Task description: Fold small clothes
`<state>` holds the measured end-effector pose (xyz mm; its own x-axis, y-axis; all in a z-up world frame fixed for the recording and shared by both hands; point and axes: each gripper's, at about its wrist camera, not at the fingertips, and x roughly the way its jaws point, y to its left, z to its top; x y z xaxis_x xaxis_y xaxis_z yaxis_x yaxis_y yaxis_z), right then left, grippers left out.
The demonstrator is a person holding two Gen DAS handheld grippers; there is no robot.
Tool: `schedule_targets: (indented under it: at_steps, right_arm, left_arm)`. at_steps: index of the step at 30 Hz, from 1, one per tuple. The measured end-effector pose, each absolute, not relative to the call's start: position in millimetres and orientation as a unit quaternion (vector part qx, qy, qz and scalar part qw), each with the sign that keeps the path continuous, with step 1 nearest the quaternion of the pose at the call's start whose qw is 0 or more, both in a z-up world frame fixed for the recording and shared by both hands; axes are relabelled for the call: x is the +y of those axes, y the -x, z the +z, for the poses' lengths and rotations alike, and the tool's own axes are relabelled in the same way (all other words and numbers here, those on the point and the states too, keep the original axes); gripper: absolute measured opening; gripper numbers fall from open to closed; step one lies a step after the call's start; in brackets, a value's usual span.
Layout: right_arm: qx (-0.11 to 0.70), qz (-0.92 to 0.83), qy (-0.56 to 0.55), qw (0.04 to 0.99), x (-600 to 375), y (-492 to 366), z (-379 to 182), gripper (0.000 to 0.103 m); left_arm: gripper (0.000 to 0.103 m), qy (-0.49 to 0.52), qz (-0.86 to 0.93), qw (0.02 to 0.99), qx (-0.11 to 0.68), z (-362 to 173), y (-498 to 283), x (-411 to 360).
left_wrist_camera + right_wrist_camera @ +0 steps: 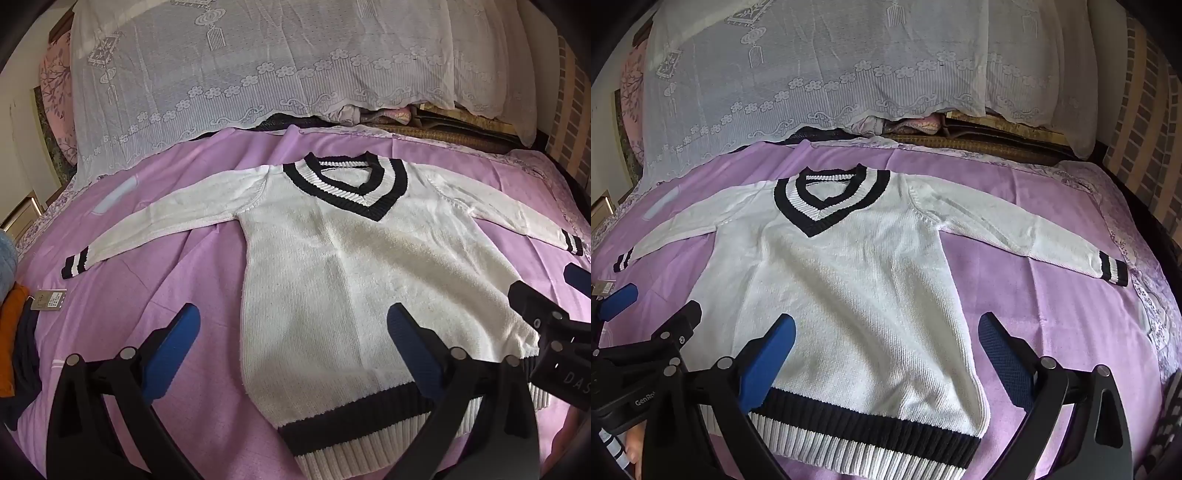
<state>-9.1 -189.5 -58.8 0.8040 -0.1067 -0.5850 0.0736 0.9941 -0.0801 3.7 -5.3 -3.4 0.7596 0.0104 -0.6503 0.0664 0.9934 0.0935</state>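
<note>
A white knit sweater (332, 266) with a black-striped V-neck, cuffs and hem lies flat, front up, on a purple sheet (147, 295), both sleeves spread out to the sides. My left gripper (293, 312) hovers open above the sweater's lower left side, its blue pads wide apart with nothing between them. In the right wrist view the same sweater (849, 295) fills the middle. My right gripper (886, 320) stands open over its lower right part, near the striped hem (871, 435). Each gripper shows at the edge of the other's view: the right gripper (550, 288) and the left gripper (653, 310).
A white lace cover (258, 66) drapes over a pile at the back of the bed. Orange and dark clothes (11, 332) and a paper tag (50, 299) lie at the left edge. A brick wall (1145, 147) stands at the right.
</note>
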Motion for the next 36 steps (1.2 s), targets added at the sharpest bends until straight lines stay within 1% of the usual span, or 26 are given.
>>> schedule_targets:
  at_steps: [36]
  right_arm:
    - [0.312, -0.047, 0.017, 0.949, -192.3, 8.8, -58.1, 0.1]
  left_arm:
    - [0.099, -0.052, -0.017, 0.935, 0.35, -7.3, -4.8, 1.1]
